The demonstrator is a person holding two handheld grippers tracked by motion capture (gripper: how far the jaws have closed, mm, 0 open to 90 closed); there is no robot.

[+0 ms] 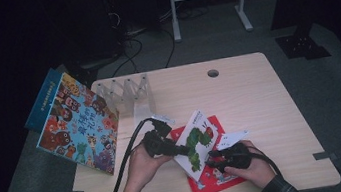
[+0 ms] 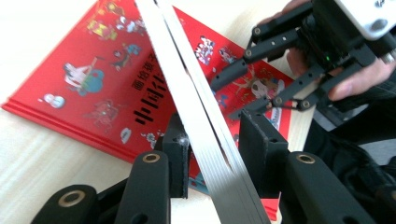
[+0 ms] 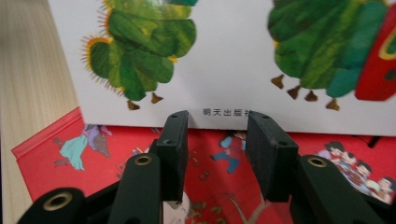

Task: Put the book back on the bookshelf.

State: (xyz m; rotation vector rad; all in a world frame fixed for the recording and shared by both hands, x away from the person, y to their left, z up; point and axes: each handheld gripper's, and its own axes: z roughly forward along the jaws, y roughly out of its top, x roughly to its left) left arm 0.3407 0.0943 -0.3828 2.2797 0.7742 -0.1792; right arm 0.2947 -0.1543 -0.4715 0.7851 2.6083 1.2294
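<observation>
A white picture book with a green caterpillar [image 1: 196, 143] stands tilted up over a red picture book [image 1: 215, 178] lying flat near the table's front edge. My left gripper [image 1: 186, 150] comes in from the left and is shut on the white book's page edge [image 2: 187, 79], which runs slantwise between its jaws [image 2: 212, 140]. The red book [image 2: 102, 79] lies beneath. My right gripper [image 1: 213, 160] sits low at the white book's bottom edge [image 3: 224, 60], open [image 3: 215, 135], with only the red cover [image 3: 56, 158] showing between its fingers. From the left gripper view, the right gripper [image 2: 238, 93] is at the far side.
A large colourful book [image 1: 79, 124] leans against a clear rack [image 1: 124, 90] at the table's left, a blue book [image 1: 43, 101] behind it. A white card [image 1: 232, 139] lies beside the red book. The wooden table [image 1: 260, 103] has a cable hole [image 1: 213, 73] at the back.
</observation>
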